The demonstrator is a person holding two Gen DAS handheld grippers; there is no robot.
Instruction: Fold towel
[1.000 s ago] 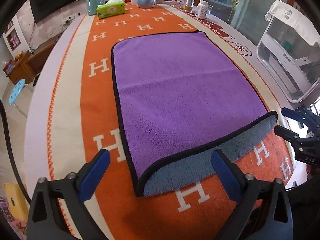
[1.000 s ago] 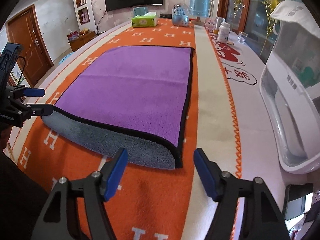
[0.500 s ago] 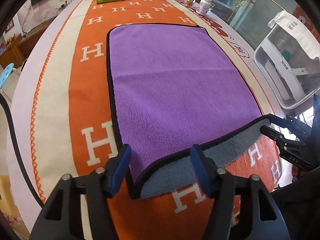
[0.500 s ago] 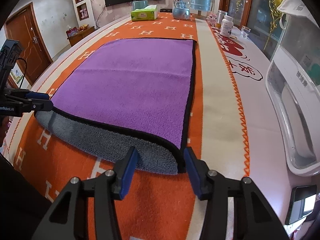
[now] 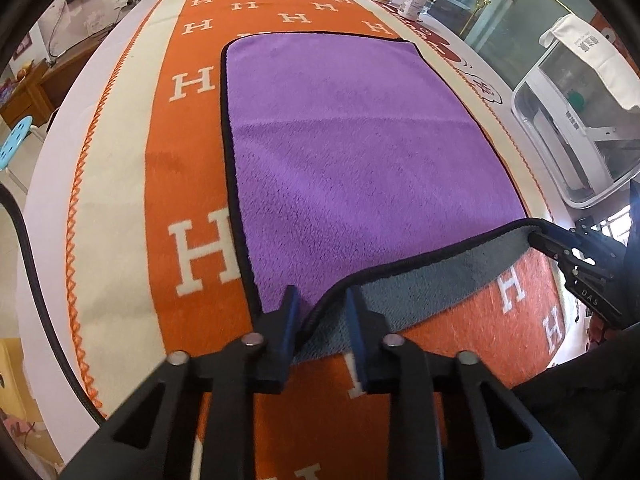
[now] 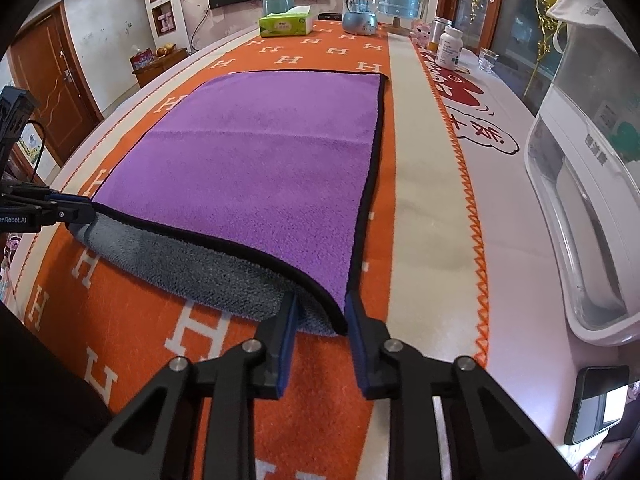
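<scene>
On the tabletop (image 5: 120, 168), over its orange H-patterned cloth (image 5: 188, 184), I see the purple towel (image 5: 352, 152) spread flat, black-trimmed, with its near edge turned up so the grey underside (image 5: 440, 280) shows. My left claw (image 5: 320, 308) is pinching the towel's near left corner: the black hem runs down between its blue pads (image 5: 290, 316), which sit close on either side of the cloth. My right claw (image 6: 320, 312) is pinching the near right corner in the same manner, the hem curling in between its two fingers (image 6: 356, 320). In the left wrist view the right claw (image 5: 536, 238) shows at the far end of the lifted edge, touching the fabric; in the right wrist view the left claw (image 6: 86, 214) does likewise. At the far end of the tabletop stand a green tissue box (image 6: 286, 24), a snow globe (image 6: 360, 14) and a white pill bottle (image 6: 450, 48). A white plastic bin (image 6: 580, 200) sits off to the right, and a phone (image 6: 596, 404) lies near it.
</scene>
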